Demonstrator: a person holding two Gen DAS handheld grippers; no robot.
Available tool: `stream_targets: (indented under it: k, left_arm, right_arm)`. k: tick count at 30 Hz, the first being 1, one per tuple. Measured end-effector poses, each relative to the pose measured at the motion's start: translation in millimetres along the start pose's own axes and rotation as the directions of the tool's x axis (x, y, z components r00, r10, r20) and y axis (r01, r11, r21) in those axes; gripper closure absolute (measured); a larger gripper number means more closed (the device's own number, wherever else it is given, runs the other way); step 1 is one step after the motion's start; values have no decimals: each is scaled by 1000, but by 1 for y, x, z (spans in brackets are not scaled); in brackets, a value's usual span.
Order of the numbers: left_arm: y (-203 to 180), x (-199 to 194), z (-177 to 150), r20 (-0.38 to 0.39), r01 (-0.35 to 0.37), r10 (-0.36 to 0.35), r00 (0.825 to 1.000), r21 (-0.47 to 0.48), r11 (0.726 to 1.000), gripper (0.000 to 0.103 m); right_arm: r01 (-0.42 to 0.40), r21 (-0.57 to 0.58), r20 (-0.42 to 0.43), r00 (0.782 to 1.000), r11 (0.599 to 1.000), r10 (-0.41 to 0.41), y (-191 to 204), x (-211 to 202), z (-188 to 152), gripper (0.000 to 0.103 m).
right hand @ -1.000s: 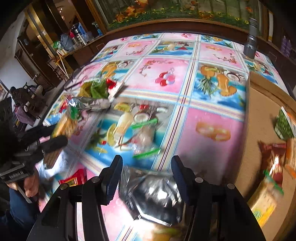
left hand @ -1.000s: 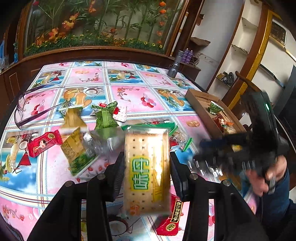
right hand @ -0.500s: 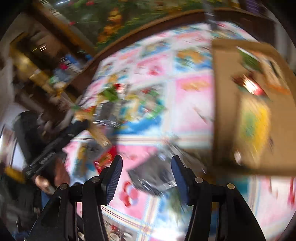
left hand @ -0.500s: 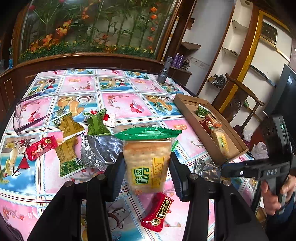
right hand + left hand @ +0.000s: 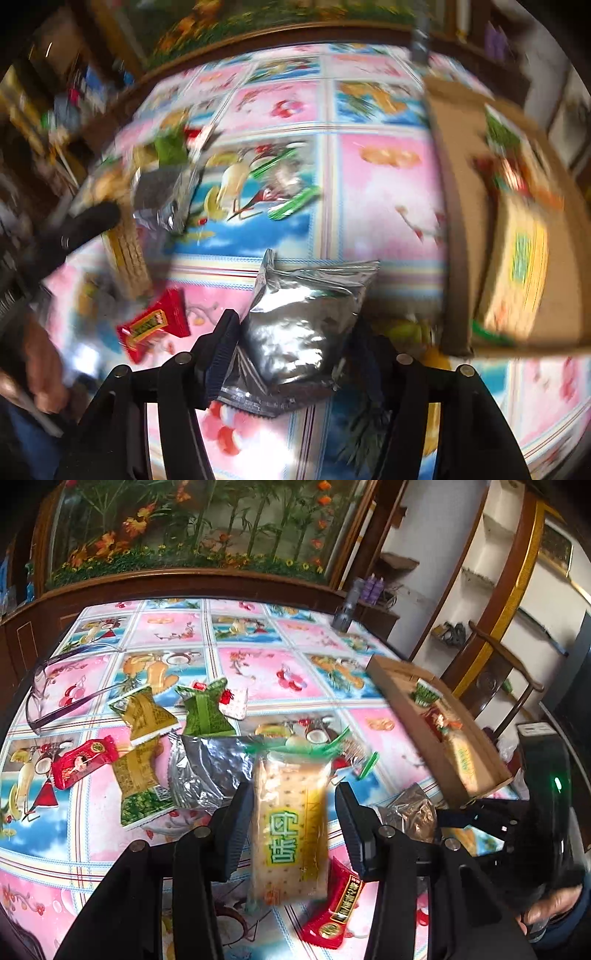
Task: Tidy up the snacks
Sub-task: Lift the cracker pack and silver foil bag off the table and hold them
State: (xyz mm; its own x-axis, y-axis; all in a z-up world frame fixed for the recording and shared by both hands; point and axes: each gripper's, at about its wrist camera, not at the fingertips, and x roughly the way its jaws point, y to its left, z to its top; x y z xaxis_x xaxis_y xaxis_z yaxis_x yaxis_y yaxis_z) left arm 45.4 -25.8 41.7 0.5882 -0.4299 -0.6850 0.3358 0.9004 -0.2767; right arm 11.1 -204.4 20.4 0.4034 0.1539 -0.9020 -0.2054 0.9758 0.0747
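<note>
Snacks litter floral tablecloth (image 5: 258,664); left tongs (image 5: 291,808) clench crackers (image 5: 290,827), right tongs (image 5: 295,354) loosening around foil pouch (image 5: 299,325).

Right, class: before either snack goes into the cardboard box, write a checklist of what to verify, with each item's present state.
1. Left gripper holds the yellow-and-green cracker packet: ok, though the packet looks blurred.
2. Right gripper around the silver foil pouch: jaws have just been opening; firm grip cannot tell.
3. Brown cardboard box within view: ok.
4. Free space in the box: ok, bare floor at the far end.
5. Grippers clear of each other: ok, apart.
6. Right wrist view sharp enough to aim: not ok, blurred.
</note>
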Motion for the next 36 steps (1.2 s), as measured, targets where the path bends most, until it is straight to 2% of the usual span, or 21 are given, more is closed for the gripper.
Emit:
stream_targets:
  k: [2,4,7,8,10,16,17,19,21,25,36]
  left_arm:
    - [-4,7,-2,-27,-26,27,999,26,999,58]
    - [-9,13,-6,-57,-56,60,997,64,996,58]
    - [-13,17,-10,-74,-62,68,995,89,994,58]
    - [-13,18,-10,-78,-65,72,994,88,994,58]
    - [-10,22,-11,-103,-70,78,992,83,994,58]
    - [-12,23,-16,-120,-75,88,989,106,992,57]
    - [-12,23,-16,-119,-72,85,989,103,992,59]
    - [-10,23,-16,-123,-41,51,991,84,996,74]
    - [-10,20,-15,-105,-58,66,992,80,995,89]
    - [1,20,-12,-111,-38,39,993,18,999,93]
    - [1,21,-11,-94,-59,60,994,11,998,95]
  right_arm:
    - [50,-86,14,999,995,-49,12,2,-3,34]
    - [56,-116,26,998,992,-53,11,1,-5,33]
    - [11,-117,23,1000,993,-9,3,2,-5,33]
    - [11,-119,31,999,993,-7,1,2,-4,33]
    - [16,-105,53,999,994,-10,-4,1,-3,40]
    - [11,-113,70,998,994,-3,-2,4,0,40]
    - [8,-109,72,997,994,0,-3,3,0,40]
    - [-10,-80,77,997,997,16,-7,2,1,40]
    - [-14,-65,80,997,998,20,-8,2,1,40]
    - [-22,-48,80,996,999,26,-9,2,3,40]
    - [-11,-18,98,995,1000,12,-6,10,19,40]
